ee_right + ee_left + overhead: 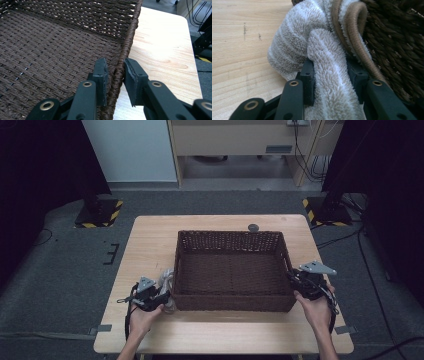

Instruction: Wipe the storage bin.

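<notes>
Terry cloth fills the gap between my left gripper's (pixel 331 75) jaws: they pinch a thick fold of the beige-and-white towel (pixel 312 50), whose bulk runs forward and up from the jaws and presses against the outer wall of the wicker basket (pixel 230 270) on their right. The towel lies on the table (pixel 150 245), outside the basket's near left corner. My right gripper (pixel 115 77) straddles the basket's opposite rim, one jaw inside, one outside, closed on the braided edge. Judged next move: lift the towel over the wall, toward the basket's interior.
</notes>
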### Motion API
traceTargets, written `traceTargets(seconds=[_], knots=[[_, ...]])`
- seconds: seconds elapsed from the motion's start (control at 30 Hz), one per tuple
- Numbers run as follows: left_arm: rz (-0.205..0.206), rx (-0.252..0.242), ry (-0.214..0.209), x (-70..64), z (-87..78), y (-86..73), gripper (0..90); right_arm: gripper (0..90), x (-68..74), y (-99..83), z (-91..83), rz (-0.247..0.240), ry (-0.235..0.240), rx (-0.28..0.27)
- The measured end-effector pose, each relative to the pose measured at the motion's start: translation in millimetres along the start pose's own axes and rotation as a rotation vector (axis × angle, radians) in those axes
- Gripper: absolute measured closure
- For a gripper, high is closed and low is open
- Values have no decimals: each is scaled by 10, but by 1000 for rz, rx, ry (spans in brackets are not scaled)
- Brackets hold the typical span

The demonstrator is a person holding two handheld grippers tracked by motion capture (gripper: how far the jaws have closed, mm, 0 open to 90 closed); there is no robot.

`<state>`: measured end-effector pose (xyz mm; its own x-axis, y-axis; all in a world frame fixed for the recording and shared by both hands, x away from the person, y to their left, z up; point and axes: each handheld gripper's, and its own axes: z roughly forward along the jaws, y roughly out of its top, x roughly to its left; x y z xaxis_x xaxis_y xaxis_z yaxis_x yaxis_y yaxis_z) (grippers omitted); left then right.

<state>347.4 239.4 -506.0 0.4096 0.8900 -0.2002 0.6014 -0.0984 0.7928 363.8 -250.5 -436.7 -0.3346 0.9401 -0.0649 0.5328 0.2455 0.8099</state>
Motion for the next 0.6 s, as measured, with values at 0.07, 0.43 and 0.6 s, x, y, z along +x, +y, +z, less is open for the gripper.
traceTargets(seconds=[0.07, 0.43, 0.6], knots=[[-2, -5, 2, 9, -22, 1, 632, 685, -8, 1, -4, -1, 11, 0], [-35, -216, -66, -14, -647, 183, 635, 610, -21, -7, -92, -12, 38, -4], [-6, -201, -109, -191, -751, 82, 634, 713, -7, -57, -106, -23, 30, 39]])
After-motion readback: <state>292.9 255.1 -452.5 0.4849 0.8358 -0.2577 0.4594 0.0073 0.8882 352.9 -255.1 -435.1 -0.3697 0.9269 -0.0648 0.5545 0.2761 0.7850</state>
